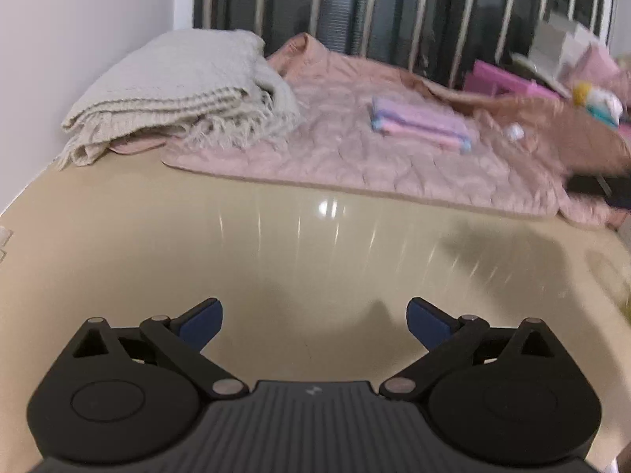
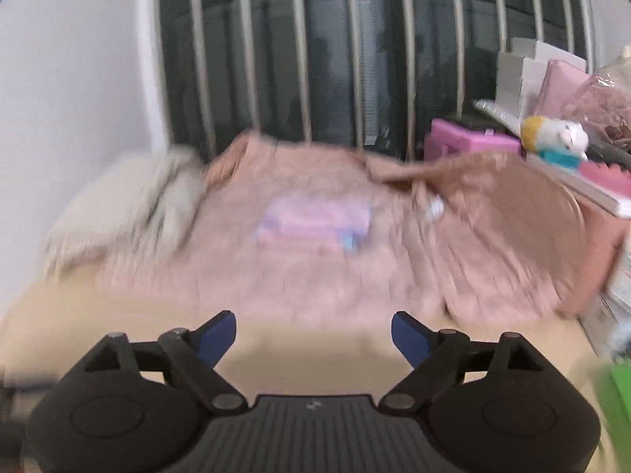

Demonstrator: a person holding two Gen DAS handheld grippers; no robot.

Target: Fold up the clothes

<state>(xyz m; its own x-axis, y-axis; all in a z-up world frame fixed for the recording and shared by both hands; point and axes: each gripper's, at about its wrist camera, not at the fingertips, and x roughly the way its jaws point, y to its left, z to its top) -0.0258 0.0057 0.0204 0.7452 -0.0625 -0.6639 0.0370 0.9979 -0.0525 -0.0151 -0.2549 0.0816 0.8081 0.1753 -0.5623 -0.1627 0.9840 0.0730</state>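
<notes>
A small folded pastel pink and blue cloth point(image 1: 420, 124) lies on a pink quilted mat point(image 1: 355, 157) on the beige floor; it shows blurred in the right wrist view point(image 2: 315, 222). My left gripper point(image 1: 314, 321) is open and empty above the bare floor, well short of the mat. My right gripper point(image 2: 313, 339) is open and empty, near the mat's point(image 2: 315, 276) front edge. A blurred arm and dark object point(image 1: 591, 181) show at the right of the left wrist view.
A folded cream fringed blanket point(image 1: 185, 94) lies at the left against the white wall. A window with barred railing point(image 2: 355, 59) is behind. A brown-pink cloth point(image 2: 504, 228), pink boxes point(image 2: 469, 142), a plush toy point(image 2: 560, 134) and books stand at the right.
</notes>
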